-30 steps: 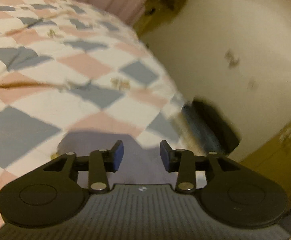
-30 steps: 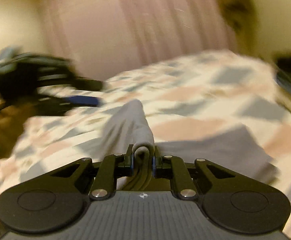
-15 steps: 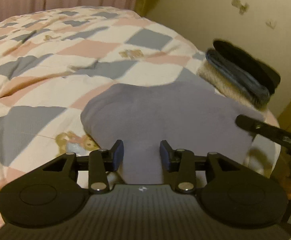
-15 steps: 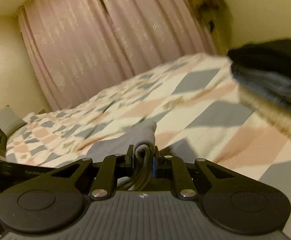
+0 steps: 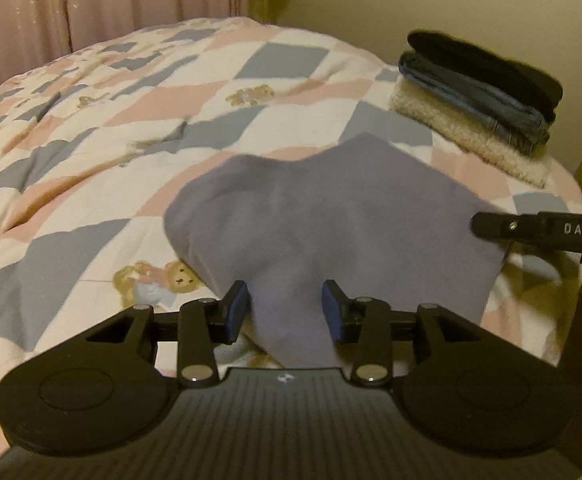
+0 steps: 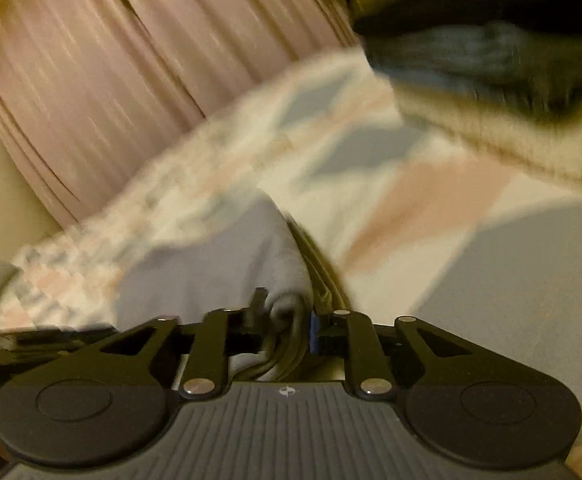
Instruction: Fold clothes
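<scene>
Grey-lilac garment (image 5: pixel 331 216) folded on the checked quilt (image 5: pixel 91 128), mid-frame.

The left gripper (image 5: pixel 285 312) straddles its near corner, jaws parted; the right gripper (image 6: pixel 287 326) clasps a bunched fold, its jaws having just eased wider (view blurred). A stack of folded clothes (image 5: pixel 479 96) sits upper right, pink curtain (image 5: pixel 91 0) upper left.
</scene>
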A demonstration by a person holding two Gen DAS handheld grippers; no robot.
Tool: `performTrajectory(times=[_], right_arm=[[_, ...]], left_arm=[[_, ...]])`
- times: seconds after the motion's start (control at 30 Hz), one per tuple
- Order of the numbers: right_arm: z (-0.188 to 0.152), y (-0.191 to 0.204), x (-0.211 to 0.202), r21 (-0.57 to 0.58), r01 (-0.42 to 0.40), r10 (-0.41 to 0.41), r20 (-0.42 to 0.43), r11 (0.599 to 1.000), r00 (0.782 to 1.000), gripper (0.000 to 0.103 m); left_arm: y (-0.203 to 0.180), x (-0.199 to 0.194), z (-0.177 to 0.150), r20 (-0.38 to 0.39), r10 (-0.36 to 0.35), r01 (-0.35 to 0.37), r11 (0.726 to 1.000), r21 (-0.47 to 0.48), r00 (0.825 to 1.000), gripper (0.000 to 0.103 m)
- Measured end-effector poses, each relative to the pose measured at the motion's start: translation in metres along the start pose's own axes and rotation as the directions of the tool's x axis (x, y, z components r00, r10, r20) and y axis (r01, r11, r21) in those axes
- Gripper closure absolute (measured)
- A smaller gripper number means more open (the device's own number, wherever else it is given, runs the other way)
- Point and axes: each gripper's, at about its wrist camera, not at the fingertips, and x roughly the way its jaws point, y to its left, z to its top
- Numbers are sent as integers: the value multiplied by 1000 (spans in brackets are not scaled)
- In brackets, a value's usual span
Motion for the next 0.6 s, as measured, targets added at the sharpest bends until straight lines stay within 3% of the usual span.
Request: performTrajectory(times=[0.03, 0.07, 0.1, 0.13, 0.2, 0.3, 0.37, 0.4, 0.47, 0.53, 0.6], right_arm=[[0, -2, -4, 11, -6, 6, 7, 1000, 1000, 82], [0, -1, -10, 12, 3, -3, 26, 1000, 1000, 69], [1, 4, -19, -9, 63, -63, 61, 998, 996, 51], [2, 9, -27, -32, 123, -119, 99, 992, 988, 48], [2, 25, -43, -113, 222, -200, 181, 968, 963, 48], [-3, 49, -57, -243, 194, -132, 248, 950, 960, 51], [-9, 64, -45, -336, 147, -87, 186, 930, 979, 63], [-15, 69, -34, -389, 165, -112, 154, 906, 982, 67], [-31, 74, -11, -482, 257, -226, 123, 838, 966, 69], [-43, 64, 8, -521, 314, -298, 116, 794, 947, 71], [-43, 55, 10, -503, 289, -281, 94, 815, 955, 70]], left_arm=[[0, -10, -1, 19, 7, -7, 1000, 3, 1000, 76], [-1, -21, -2, 42, 6, -7, 1000, 11, 999, 80], [-2, -29, -3, 65, -4, 2, 1000, 22, 998, 80], [-4, -38, -4, 88, -14, 12, 999, 33, 996, 80], [-10, -44, -10, 96, -59, 53, 997, 60, 994, 84], [-28, -35, -26, 71, -81, 71, 990, 122, 994, 85], [-42, -24, -39, 52, -61, 51, 984, 172, 997, 84], [-51, -17, -47, 56, -32, 19, 975, 221, 998, 84], [-63, -10, -56, 69, 7, -27, 957, 287, 998, 84], [-74, -6, -60, 89, 48, -77, 932, 355, 995, 84], [-79, -6, -63, 110, 63, -103, 905, 413, 992, 82]])
